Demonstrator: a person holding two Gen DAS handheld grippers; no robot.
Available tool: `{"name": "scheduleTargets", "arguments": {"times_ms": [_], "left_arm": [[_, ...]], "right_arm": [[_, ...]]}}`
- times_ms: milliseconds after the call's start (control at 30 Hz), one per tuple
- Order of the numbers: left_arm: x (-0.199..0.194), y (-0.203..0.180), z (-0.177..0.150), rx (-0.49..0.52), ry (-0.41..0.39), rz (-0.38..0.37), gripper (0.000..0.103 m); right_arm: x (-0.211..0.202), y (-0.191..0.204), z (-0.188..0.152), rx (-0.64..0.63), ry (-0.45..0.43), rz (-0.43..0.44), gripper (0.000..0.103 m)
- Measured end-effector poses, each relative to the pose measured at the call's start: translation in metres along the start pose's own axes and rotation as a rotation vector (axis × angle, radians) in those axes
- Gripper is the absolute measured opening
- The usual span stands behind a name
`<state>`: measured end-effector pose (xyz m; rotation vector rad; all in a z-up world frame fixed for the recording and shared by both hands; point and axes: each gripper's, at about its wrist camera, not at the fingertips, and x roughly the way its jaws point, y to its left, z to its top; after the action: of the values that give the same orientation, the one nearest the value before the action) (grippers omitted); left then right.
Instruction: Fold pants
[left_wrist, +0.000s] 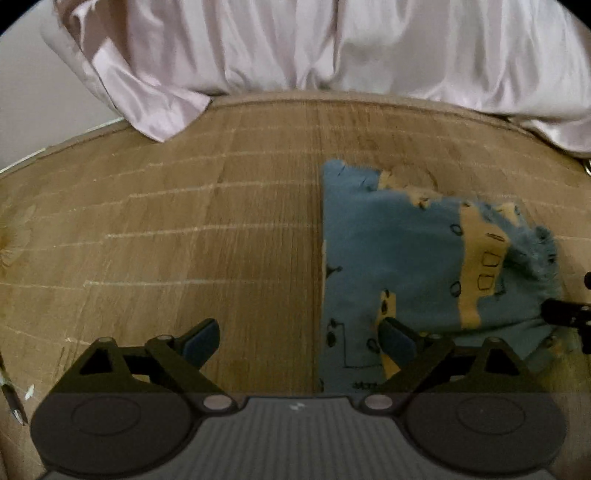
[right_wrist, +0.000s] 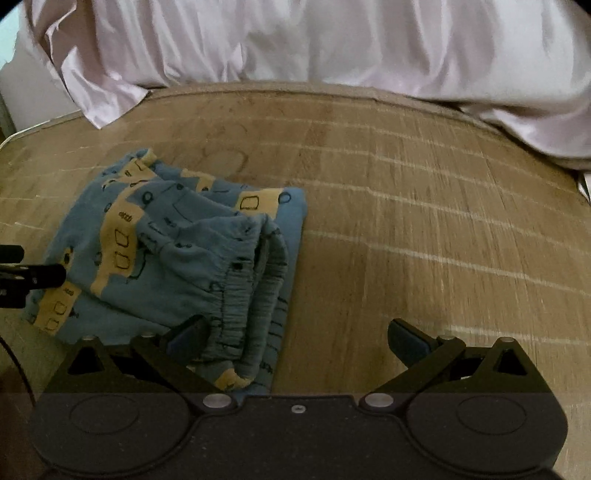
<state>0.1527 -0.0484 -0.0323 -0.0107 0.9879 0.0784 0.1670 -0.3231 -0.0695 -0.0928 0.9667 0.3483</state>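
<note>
Jaws are spreading wide on both the left gripper (left_wrist: 299, 341) and right gripper (right_wrist: 295, 338), gripping nothing, hovering beside the folded pants (right_wrist: 177, 251) on the mat (right_wrist: 406, 221).

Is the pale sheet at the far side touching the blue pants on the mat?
Apart. In the right wrist view a wide strip of bare mat lies between the sheet and the folded pants. The left wrist view shows the same gap.

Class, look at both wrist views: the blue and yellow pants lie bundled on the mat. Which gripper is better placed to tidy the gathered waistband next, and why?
Probably the right gripper: it is open, and the pants' gathered waistband lies beside its left finger. The left gripper faces the flatter far edge.
</note>
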Motion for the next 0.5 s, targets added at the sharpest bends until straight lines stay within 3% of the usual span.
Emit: {"name": "scheduleTargets", "arguments": {"times_ms": [67,200,300,433,500], "left_arm": [[-0.001,-0.002,-0.001,0.007,0.007,-0.007,0.097],[-0.009,-0.008,0.005,-0.006,-0.039,0.0,0.097],[-0.016,-0.01,0.02,-0.057,-0.098,-0.071,0.101],[-0.005,-0.019,0.047,-0.063,-0.125,-0.076,0.102],[0.009,-0.029,0.059,-0.003,-0.14,-0.065,0.102]], "right_arm": [[-0.006,-0.004,-0.004,0.008,-0.003,0.023,0.102],[-0.031,-0.013,-0.003,0.021,-0.156,0.028,0.102],[-0.032,-0.016,0.005,0.074,-0.245,0.016,0.102],[-0.013,-0.011,0.015,0.05,-0.262,-0.008,0.102],[-0.002,-0.01,0.018,0.006,-0.233,-0.004,0.102]]}}
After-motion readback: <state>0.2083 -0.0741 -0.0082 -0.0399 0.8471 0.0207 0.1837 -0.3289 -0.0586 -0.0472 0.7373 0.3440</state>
